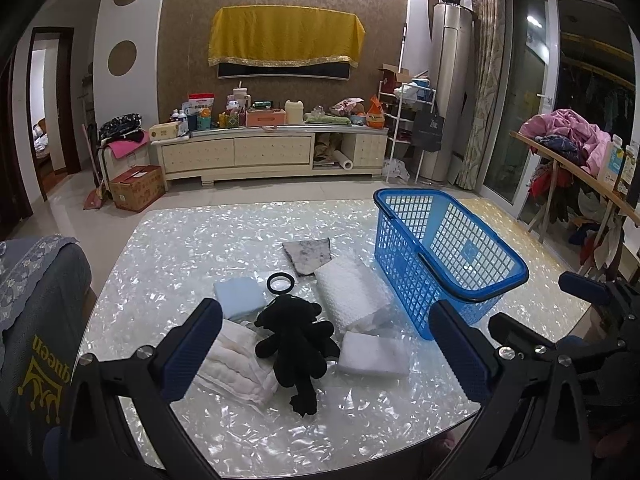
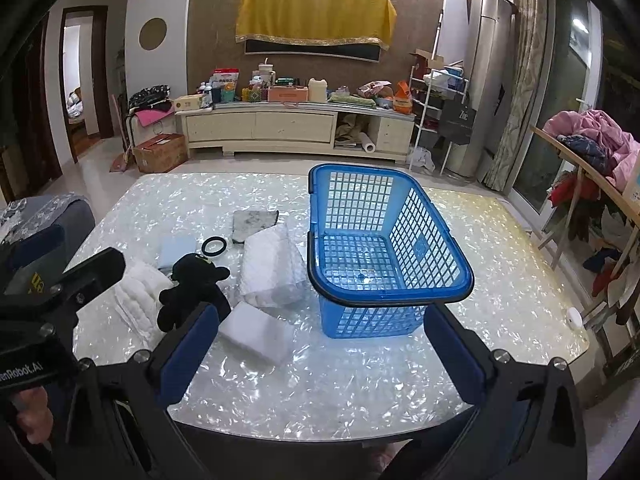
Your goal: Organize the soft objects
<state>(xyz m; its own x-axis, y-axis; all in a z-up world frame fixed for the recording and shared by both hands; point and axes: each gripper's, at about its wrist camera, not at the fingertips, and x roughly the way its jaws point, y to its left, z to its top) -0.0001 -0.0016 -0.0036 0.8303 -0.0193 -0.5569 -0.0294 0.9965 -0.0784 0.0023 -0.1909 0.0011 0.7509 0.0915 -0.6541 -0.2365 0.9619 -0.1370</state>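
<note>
- Starting from zero: blue basket stands upright on the table w/ nothing inside, so no item is sorted yet.
- All soft items sit in one cluster just left of the basket: bubble-wrap bundle nearest its wall, grey cloth behind that, white foam block off the basket's near-left corner.
- Further left of the basket: black plush toy, black ring, pale blue pad, white folded towel; plush overlaps the towel.
- Left gripper: released, jaws spread wide, holding nothing, hovering short of the cluster w/ the plush between the pads.
- Right gripper: also released and empty, facing the basket's near wall.
- My read: you're lined up for the plush first. Come down over its body, not a limb, so it doesn't flop or drag the towel.
- Lift clear before swinging toward the basket; rim is high relative to the items.
- Keep the right gripper near the basket's rim to steady it; light plastic will prob. slide if bumped.
</note>
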